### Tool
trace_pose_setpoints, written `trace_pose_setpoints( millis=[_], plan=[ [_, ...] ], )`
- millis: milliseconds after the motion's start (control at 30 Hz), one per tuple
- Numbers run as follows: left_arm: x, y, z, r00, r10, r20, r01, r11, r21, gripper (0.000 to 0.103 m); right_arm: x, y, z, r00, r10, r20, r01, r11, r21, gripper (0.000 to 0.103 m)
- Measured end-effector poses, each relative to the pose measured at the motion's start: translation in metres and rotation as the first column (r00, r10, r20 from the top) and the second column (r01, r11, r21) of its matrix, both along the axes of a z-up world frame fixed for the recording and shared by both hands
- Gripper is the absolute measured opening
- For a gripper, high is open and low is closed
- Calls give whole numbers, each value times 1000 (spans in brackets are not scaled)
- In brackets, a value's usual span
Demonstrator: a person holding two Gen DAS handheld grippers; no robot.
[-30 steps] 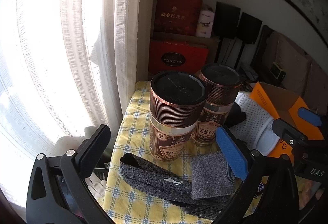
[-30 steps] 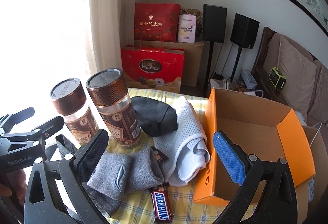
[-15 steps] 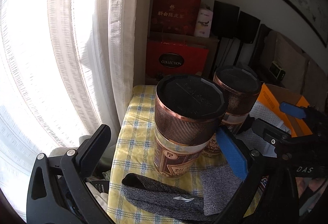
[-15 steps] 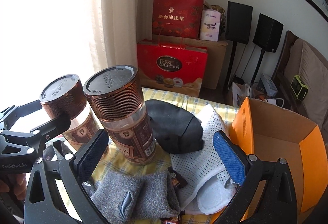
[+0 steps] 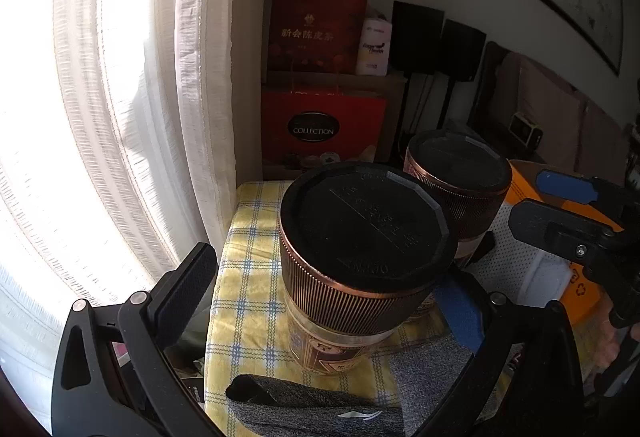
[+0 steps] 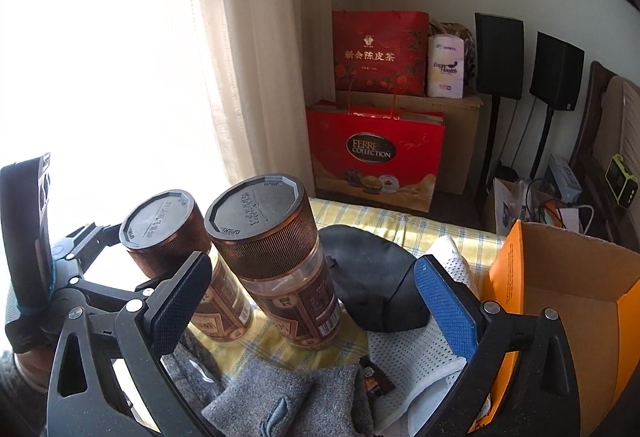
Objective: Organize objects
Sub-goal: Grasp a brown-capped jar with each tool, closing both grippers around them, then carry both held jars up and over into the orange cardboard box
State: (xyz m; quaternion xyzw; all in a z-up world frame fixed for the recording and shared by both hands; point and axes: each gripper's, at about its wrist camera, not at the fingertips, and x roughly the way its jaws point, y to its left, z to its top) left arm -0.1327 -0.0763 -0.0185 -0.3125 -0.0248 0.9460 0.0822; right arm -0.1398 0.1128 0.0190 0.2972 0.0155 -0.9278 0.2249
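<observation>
Left wrist view: the left gripper point(image 5: 320, 309) is standing wide open around the nearer jar point(image 5: 360, 257), one finger on each side, and no contact is showing yet.
Change: compared with a second ago, both grippers are sitting much closer to the two jars, which are filling far more of each picture; the jars themselves are staying where they were on the yellow checked cloth point(image 5: 248, 277).
Meaning for the task: I judge that a two-handed pick of the jars is starting, probably bound for the orange box point(image 6: 560, 297), which is still looking empty.
Right wrist view: the right gripper point(image 6: 312, 297) is also spread wide and holding nothing, with the second jar point(image 6: 272, 257) between its fingers, upright beside its twin.
Only in the right view: the black cap point(image 6: 372, 285), the white mesh cloth point(image 6: 416, 357), the folded grey socks point(image 6: 280, 397), a small dark wrapper just beside them, and the box's open inside.
Only in the left view: the lid of the nearer jar seen from above, and the table's edge by the curtain point(image 5: 160, 117).
</observation>
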Motion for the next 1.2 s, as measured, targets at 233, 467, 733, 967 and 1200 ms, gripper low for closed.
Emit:
trace_pose_setpoints(
  millis=[233, 467, 733, 967, 1200],
  plan=[
    [-3, -2, 2, 999, -36, -2, 36, 999, 39, 63, -2, 5, 2, 1000, -11, 17, 12, 1000, -27, 102],
    [8, -16, 1, 1000, -27, -16, 28, 996, 79, 62, -5, -7, 3, 1000, -9, -6, 9, 1000, 29, 102],
    [10, -27, -1, 999, -29, -17, 31, 994, 108, 62, -18, -39, -9, 1000, 26, -4, -26, 994, 111, 102],
    [3, -29, 0, 1000, -17, 16, 15, 992, 129, 62, -36, -56, -16, 998, 37, 41, -44, 984, 172, 67],
    [0, -29, 12, 999, -18, 29, 13, 985, 170, 62, -27, -53, -6, 1000, 32, 1, -31, 983, 181, 67]
  ],
)
